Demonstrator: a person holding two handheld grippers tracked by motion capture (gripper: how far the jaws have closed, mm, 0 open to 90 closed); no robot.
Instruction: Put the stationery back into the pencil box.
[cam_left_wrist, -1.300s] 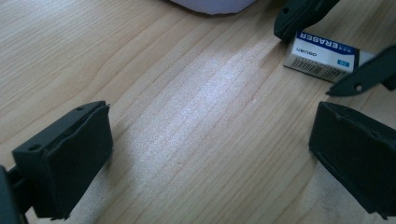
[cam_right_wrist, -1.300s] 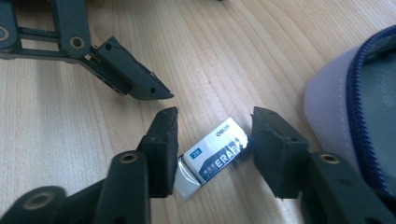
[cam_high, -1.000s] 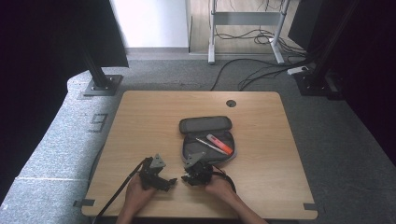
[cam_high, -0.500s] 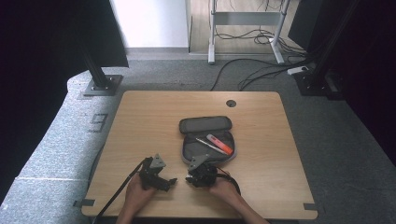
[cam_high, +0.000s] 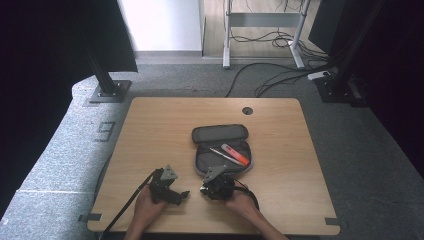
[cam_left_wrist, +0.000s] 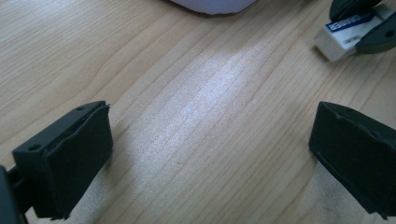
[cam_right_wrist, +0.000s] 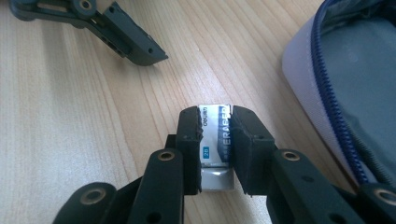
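A white eraser (cam_right_wrist: 215, 140) with a blue-printed sleeve lies on the wooden table (cam_high: 150, 130), just in front of the open grey pencil case (cam_high: 210, 162). My right gripper (cam_right_wrist: 215, 116) has just been closing and its pads now press on the eraser's two sides. It sits low at the case's near left corner (cam_high: 206, 189). My left gripper (cam_high: 180, 196) rests to its left, open, with bare wood between its jaws (cam_left_wrist: 210, 154). From the left gripper view the eraser (cam_left_wrist: 348, 39) shows at top right, between the other gripper's jaws.
The pencil case lies unzipped with its lid (cam_high: 220, 133) folded back, holding an orange marker (cam_high: 235, 154) and a thin pen (cam_high: 220, 153). A cable hole (cam_high: 247, 110) sits near the table's far edge. Cables trail from both grippers toward the near edge.
My right gripper has shifted slightly to the right along the case's near edge. The left gripper has stayed where it was.
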